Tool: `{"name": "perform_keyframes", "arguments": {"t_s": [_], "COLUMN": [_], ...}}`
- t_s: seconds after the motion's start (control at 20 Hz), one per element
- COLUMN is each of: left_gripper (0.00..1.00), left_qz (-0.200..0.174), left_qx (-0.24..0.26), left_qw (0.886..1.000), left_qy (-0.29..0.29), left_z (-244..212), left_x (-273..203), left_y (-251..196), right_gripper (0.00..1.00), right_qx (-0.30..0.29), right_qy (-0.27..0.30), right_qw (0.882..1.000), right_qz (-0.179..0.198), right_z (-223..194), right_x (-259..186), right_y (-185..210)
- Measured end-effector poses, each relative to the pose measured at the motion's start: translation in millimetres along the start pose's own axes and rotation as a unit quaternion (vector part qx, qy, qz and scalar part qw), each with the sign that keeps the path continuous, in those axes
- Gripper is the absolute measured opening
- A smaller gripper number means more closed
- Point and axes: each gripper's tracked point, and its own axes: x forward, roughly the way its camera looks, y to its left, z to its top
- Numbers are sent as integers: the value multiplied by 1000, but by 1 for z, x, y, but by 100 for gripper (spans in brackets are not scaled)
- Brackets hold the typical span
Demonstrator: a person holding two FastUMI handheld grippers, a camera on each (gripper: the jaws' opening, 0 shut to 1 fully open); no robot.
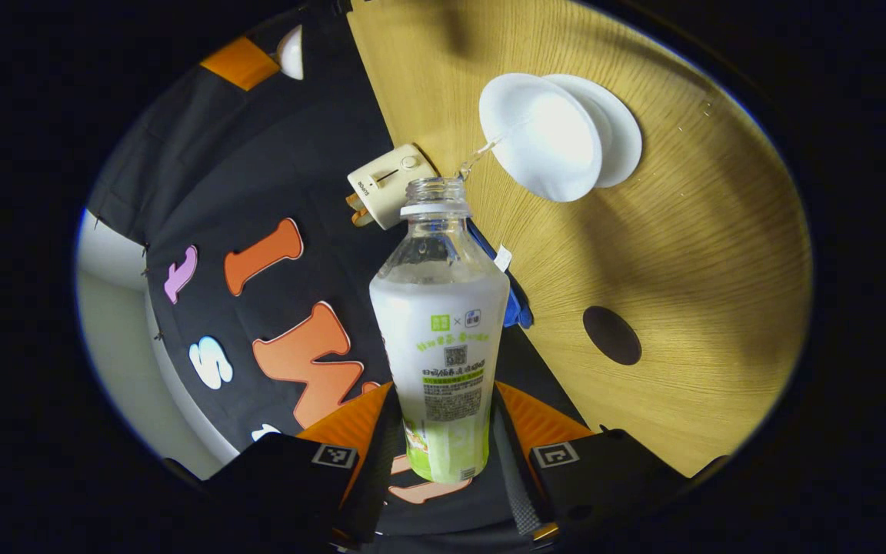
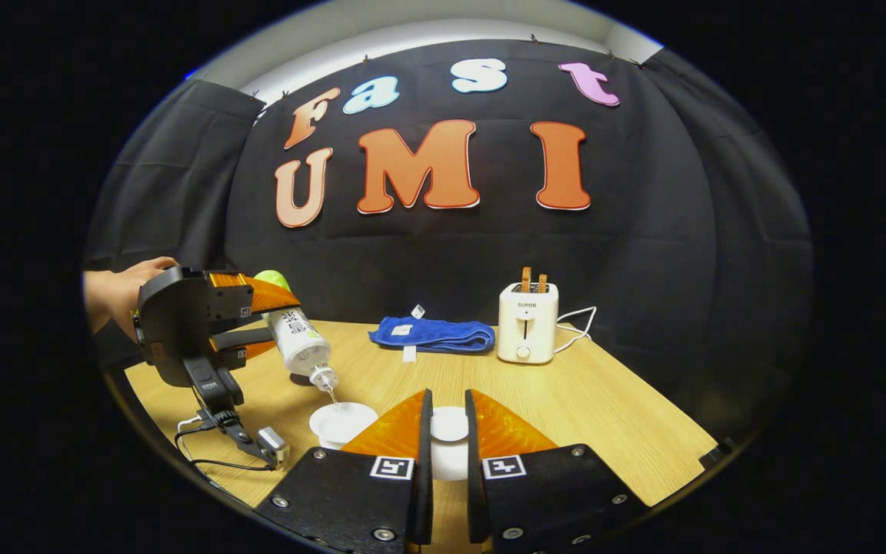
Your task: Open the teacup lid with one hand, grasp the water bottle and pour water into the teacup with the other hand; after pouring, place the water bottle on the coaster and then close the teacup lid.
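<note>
The left gripper (image 1: 443,431) has both fingers clamped on the lower body of the clear plastic water bottle with a white and green label (image 1: 441,338). The uncapped bottle runs forward from between them, its open mouth tipped toward the white round teacup (image 1: 543,138) just beyond the neck, and a thin stream of water runs from the mouth into the cup. To the right of the fingers a dark round coaster (image 1: 611,335) lies flat on the light wooden table (image 1: 689,254), well apart from the cup.

In the right gripper view, the right gripper (image 2: 448,438) holds the white round teacup lid (image 2: 449,425) pinched between its two fingers, lifted off and just right of the open cup. Farther left, a hand (image 2: 116,296) holds the left gripper with the tilted bottle. Beyond the fingertips stand a white toaster (image 2: 527,323) and a folded blue cloth (image 2: 434,335).
</note>
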Motion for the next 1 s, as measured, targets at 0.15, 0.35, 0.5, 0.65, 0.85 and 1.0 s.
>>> {"name": "perform_keyframes", "arguments": {"t_s": [0.15, 0.35, 0.5, 0.65, 0.85, 1.0], "left_gripper": [68, 68, 68, 67, 70, 68], "left_qz": [8, 19, 25, 29, 29, 29], "left_qx": [16, 40, 48, 56, 67, 59], "left_qw": [1000, 999, 998, 998, 997, 998], "left_qy": [-3, -9, -11, -7, -7, -8], "left_z": [5, 9, 10, 6, 3, 3], "left_x": [-2, -3, -4, -7, -5, -4], "left_y": [5, 13, 16, 18, 21, 19], "right_gripper": [18, 18, 18, 18, 18, 18], "right_qx": [0, -1, -4, -6, -15, -26], "right_qy": [-1, -2, 0, 0, 2, 2], "right_qw": [1000, 1000, 1000, 1000, 1000, 999], "right_qz": [3, 4, 5, 7, 16, 24], "right_z": [1, 0, 0, 0, -1, -1], "right_x": [0, -2, -2, -2, -2, -2], "right_y": [1, 1, 1, 3, 11, 19]}}
